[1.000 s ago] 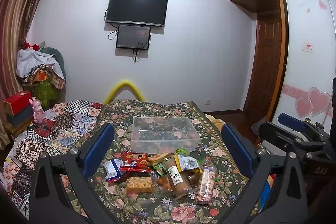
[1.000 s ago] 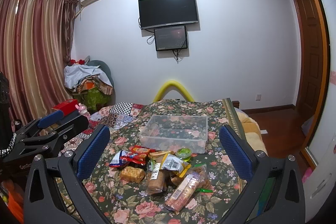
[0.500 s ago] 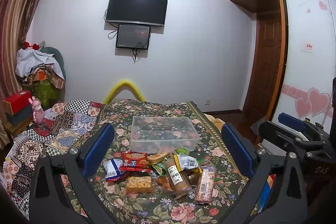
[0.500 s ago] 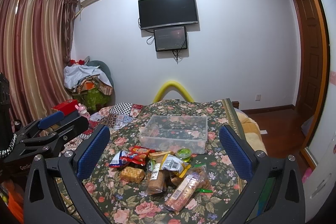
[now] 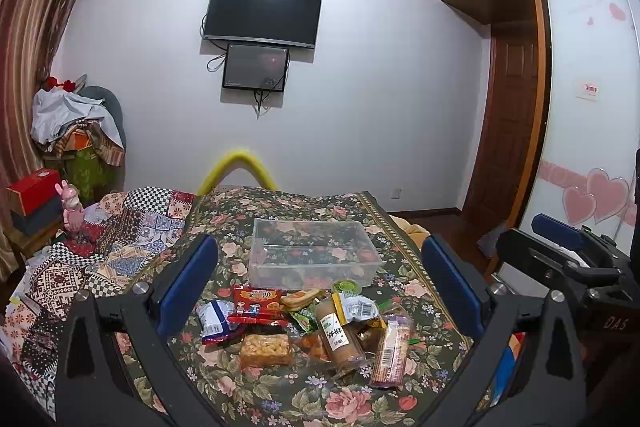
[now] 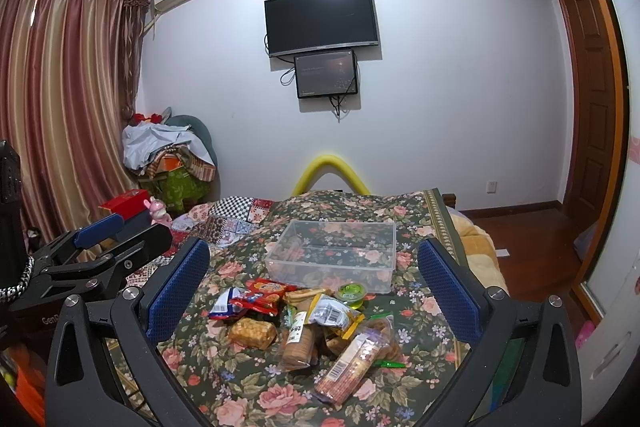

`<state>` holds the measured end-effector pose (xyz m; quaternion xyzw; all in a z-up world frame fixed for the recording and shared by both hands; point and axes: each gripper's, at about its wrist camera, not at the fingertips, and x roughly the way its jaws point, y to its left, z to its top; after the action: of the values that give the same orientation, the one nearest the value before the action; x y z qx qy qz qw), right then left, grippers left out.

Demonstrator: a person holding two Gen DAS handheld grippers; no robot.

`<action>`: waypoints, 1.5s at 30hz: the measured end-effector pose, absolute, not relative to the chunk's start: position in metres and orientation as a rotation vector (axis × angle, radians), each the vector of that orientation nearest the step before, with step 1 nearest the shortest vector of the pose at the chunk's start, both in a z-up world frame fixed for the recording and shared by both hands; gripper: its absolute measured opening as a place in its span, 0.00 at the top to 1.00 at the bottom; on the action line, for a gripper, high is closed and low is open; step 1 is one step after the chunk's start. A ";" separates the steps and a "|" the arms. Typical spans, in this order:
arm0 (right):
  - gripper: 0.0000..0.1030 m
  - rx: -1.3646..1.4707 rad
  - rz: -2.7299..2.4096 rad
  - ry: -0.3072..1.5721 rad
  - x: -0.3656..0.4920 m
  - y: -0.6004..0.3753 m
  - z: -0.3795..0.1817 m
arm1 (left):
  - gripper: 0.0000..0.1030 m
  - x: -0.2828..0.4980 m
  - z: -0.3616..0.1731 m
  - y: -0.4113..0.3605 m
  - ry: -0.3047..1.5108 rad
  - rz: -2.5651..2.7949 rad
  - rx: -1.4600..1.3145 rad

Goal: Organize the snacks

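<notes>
Several wrapped snacks lie in a heap on the floral tablecloth (image 5: 280, 395): a red packet (image 5: 256, 303) (image 6: 262, 293), a square orange cracker pack (image 5: 265, 349) (image 6: 252, 333), a brown biscuit roll (image 5: 338, 337) (image 6: 298, 343), a long pink-wrapped biscuit pack (image 5: 390, 353) (image 6: 352, 363) and a green jelly cup (image 5: 346, 285) (image 6: 351, 291). Behind the heap stands a clear plastic box (image 5: 314, 253) (image 6: 334, 255) with nothing in it. My left gripper (image 5: 320, 285) hangs open in front of the heap, holding nothing. My right gripper (image 6: 314, 285) is open too, beside the left one.
A patchwork cloth (image 5: 120, 239) covers the surface to the left. A yellow curved tube (image 5: 236, 167) rises behind the table. Clothes (image 6: 168, 151), a red box (image 5: 34, 187) and a pink toy (image 5: 71, 205) sit at the left wall. Wardrobe door (image 5: 588, 107) stands at right.
</notes>
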<state>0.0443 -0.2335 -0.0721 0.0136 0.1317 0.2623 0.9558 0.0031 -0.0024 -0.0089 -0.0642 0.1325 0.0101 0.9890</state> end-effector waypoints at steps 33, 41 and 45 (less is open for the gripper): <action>0.00 0.016 0.517 0.322 0.058 -0.231 -0.090 | 0.00 0.019 -0.026 0.002 0.336 0.019 -0.113; 0.00 -0.024 0.468 0.459 0.086 -0.236 -0.127 | 0.00 0.049 -0.067 0.007 0.480 -0.012 -0.080; 0.00 -0.022 0.474 0.555 0.101 -0.237 -0.151 | 0.00 0.066 -0.093 0.009 0.559 -0.021 -0.073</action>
<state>0.1010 -0.2368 -0.1506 -0.0109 0.2715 0.2317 0.9341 0.0655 0.0089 -0.0927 -0.0358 0.2759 -0.0102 0.9605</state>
